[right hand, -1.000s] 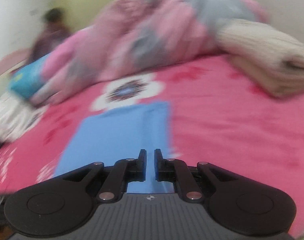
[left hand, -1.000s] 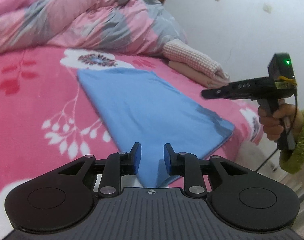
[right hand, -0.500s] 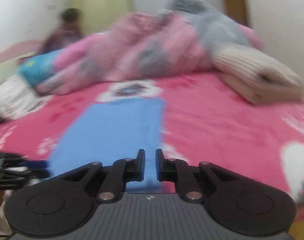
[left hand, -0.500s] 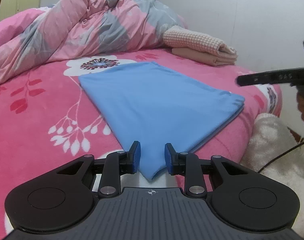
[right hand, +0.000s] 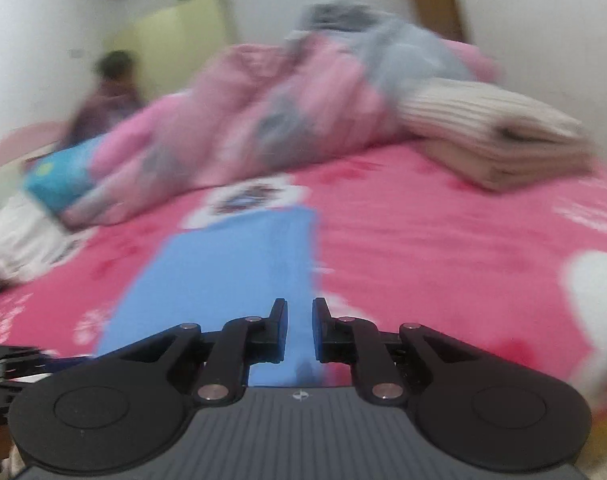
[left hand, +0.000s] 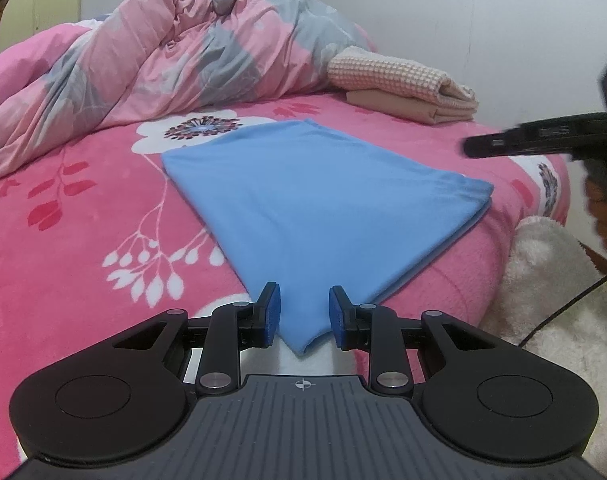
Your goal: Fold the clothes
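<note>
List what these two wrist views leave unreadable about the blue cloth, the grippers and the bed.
- Blue cloth, left wrist view: its near corner lies between the left gripper pads; contact unclear.
- Right wrist view: motion blur smears the quilt and folded stack; the right gripper jaws are opening, with the cloth's near edge hidden behind them.
- Right gripper in left view: cut off by the frame edge.

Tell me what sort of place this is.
Most likely a bedroom in a home. A bed with a pink floral blanket fills the view, a rumpled pink and grey quilt is heaped at its far side, and folded laundry lies on it: a blue cloth and a beige stack.
</note>
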Demonstrator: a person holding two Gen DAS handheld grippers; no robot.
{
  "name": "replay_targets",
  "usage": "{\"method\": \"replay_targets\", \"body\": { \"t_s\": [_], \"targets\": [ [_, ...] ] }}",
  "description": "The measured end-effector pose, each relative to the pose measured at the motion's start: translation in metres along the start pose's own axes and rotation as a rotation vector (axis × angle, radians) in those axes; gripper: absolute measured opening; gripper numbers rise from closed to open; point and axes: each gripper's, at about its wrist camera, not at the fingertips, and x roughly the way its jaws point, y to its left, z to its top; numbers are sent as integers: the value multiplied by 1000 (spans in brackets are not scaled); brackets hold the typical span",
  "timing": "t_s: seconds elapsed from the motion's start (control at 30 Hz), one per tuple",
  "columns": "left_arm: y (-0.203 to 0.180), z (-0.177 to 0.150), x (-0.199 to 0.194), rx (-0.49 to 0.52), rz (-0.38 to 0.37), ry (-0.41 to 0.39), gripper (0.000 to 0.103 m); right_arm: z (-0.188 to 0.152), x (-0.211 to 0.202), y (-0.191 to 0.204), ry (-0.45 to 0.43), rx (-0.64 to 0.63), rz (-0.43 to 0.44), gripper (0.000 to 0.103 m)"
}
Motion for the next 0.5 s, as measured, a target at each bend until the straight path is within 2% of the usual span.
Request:
{"method": "replay_targets", "body": {
  "t_s": [0.07, 0.13, 0.17, 0.2, 0.23, 0.3, 0.37, 0.43, 0.5],
  "targets": [
    [-1, 0, 0, 3, 3, 0, 26, 2, 25, 10, 12, -21, 57, 13],
    [-1, -1, 0, 4, 4, -2, 26, 2, 52, 6, 36, -4, 70, 13],
    [-1, -2, 0, 4, 1, -3, 27, 1, 63, -1, 50, 9, 49, 12],
    [0, -2, 0, 4, -2, -2, 27, 0, 69, -11, 55, 32, 27, 3],
    [1, -2, 0, 3, -5, -2, 27, 0, 69, -25, 49, 95, 22, 2],
    [3, -2, 0, 1, -12, 0, 27, 4, 59, -42, 16, 174, -43, 5],
    [5, -1, 1, -2, -19, 3, 27, 10, 52, -43, -20, 163, -80, 6],
    [6, 0, 1, -6, -25, 8, 27, 15, 55, -35, -17, 162, 0, 6],
    [7, 0, 1, -9, -31, 10, 27, 15, 68, -21, 28, 142, 100, 6]
  ]
}}
